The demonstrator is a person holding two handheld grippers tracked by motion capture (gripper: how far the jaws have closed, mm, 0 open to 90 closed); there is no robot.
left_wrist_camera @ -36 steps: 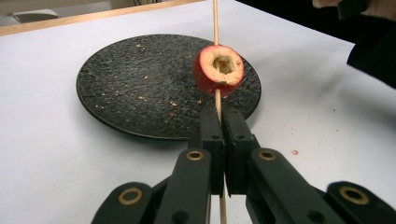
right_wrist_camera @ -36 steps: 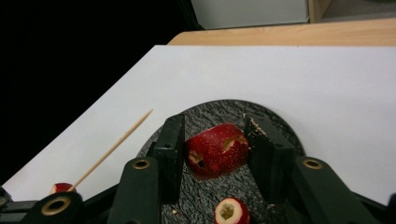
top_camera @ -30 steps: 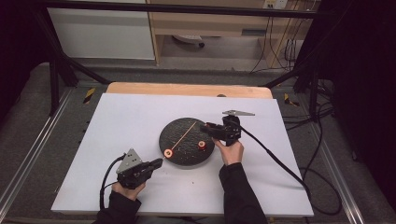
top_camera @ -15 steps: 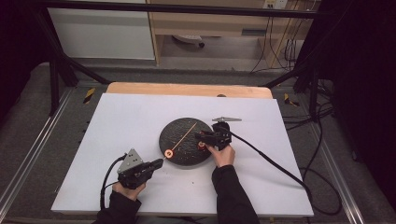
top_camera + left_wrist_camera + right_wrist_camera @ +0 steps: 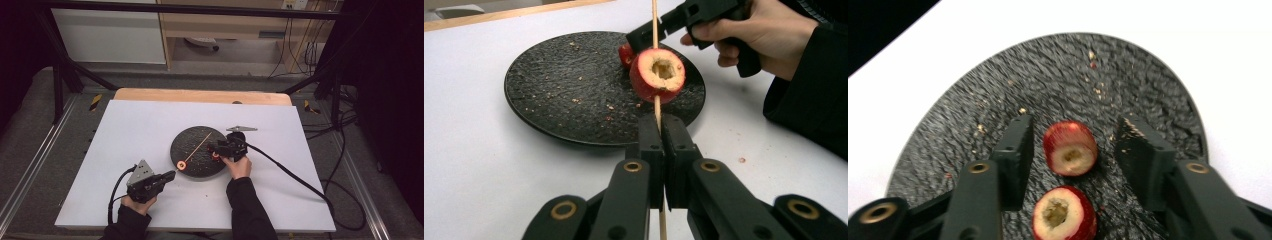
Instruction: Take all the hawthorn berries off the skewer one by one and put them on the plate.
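Observation:
On the white table lies a black plate (image 5: 195, 145). My left gripper (image 5: 171, 174) stands at its near left rim, shut on a thin wooden skewer (image 5: 657, 106) that slants up over the plate. A cored red fruit piece (image 5: 658, 75) is threaded on the skewer just beyond the jaws. My right gripper (image 5: 1075, 125) points down onto the plate's right part, and its jaws have just been opening. A second fruit piece (image 5: 1070, 147) lies between its pads, untouched by them. A third fruit piece (image 5: 1063, 214) lies nearer the camera.
Crumbs are scattered over the plate (image 5: 1058, 75). The right gripper's cable (image 5: 295, 175) trails across the table to the right. A wooden strip (image 5: 200, 95) borders the table's far edge, with black frame legs and cables beyond.
My right gripper came down and toward the left onto the plate, and its jaws stand wider apart than before. The left gripper and the skewer kept still.

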